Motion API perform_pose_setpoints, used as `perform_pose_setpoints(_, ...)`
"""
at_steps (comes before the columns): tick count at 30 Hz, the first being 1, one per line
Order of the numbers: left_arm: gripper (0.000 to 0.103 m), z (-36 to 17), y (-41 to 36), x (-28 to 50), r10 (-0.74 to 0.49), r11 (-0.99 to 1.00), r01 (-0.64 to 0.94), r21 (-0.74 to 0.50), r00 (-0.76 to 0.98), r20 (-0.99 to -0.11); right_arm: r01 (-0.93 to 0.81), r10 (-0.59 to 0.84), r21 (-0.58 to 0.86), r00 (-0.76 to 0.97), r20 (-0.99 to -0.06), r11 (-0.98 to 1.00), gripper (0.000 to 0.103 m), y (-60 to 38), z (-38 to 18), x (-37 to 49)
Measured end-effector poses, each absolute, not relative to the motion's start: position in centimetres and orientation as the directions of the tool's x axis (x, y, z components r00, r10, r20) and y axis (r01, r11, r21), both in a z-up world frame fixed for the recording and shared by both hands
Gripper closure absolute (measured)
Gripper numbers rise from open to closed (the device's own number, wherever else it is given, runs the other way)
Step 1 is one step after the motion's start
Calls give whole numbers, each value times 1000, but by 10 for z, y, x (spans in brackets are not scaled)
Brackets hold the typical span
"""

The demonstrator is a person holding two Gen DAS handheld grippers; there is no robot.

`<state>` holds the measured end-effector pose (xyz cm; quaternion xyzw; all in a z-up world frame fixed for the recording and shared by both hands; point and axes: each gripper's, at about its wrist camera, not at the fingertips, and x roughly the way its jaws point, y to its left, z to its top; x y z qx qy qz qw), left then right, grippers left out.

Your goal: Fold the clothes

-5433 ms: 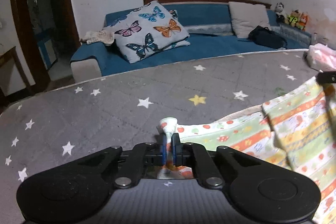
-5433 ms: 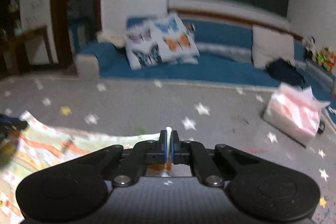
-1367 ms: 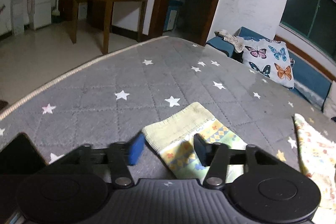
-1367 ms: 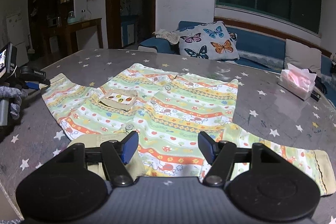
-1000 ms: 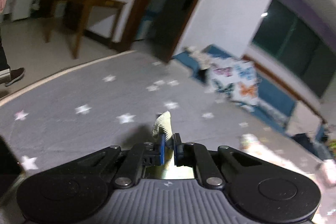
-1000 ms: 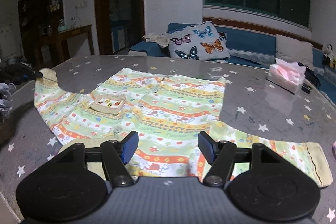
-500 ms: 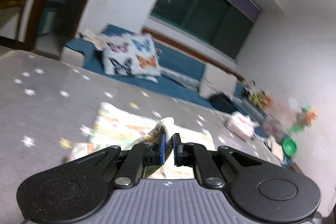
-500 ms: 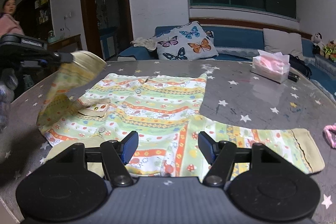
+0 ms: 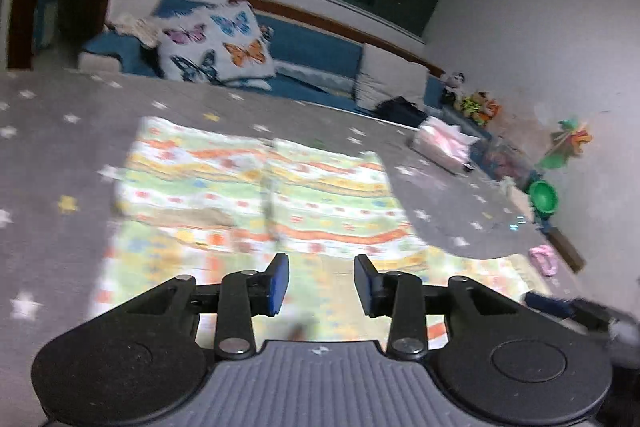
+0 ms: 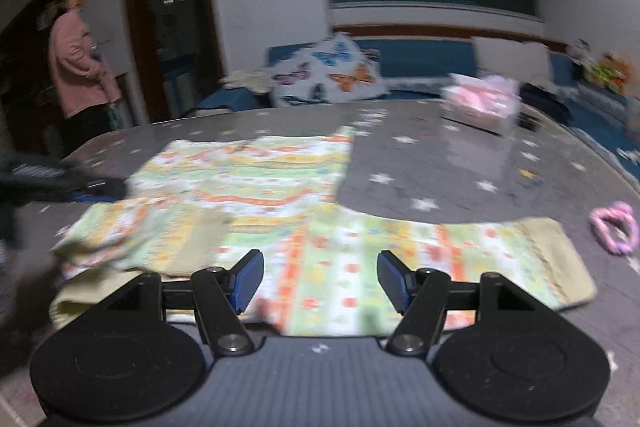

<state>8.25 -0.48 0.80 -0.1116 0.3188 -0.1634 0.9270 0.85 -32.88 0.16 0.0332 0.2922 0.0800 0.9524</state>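
- The striped shirt lies flat on the grey table with white stars.
- One sleeve is folded in across the shirt on the left. The picture is blurry there.
- The other sleeve lies stretched out to the right, with its plain cuff at the end.
- The left gripper has just been opening. Its blue pads stand apart with nothing pinched between them. The shirt lies below and in front of it.
- The right gripper hangs over the near edge of the shirt. Its blue pads are wide apart and hold nothing.
- A pink hair tie lies on the table, just past the cuff.
- A pink tissue pack sits near the far edge of the table.
- A butterfly pillow rests on the blue sofa behind the table.
- A person in a pink top stands by the dark doorway on the left.
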Motion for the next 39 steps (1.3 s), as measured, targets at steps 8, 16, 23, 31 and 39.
perform_pose_setpoints(8,59,-17,46,81,-189,977,85,-195,766,-614,170,-52,149,812,-582,974,39,-397,-16,22)
perform_pose_setpoints(16,54,-28,53,82,-184,978,75,-194,753,-632,311,-158,154,777,-609,938,40,-438,-33,24)
perform_pose_setpoints(23,46,-22,49,77,-200,976,100,-194,765,-612,392,-240,136,765,-598,910,42,-452,-38,29)
perform_pose_setpoints(31,21,-15,45,75,-204,977,122,-177,787,-582,425,-268,134,755,-598,895,42,-462,-42,32)
perform_pose_setpoints(39,0,-3,39,66,-191,980,135,-144,835,-517,375,-195,191,777,-599,907,94,-463,-34,35)
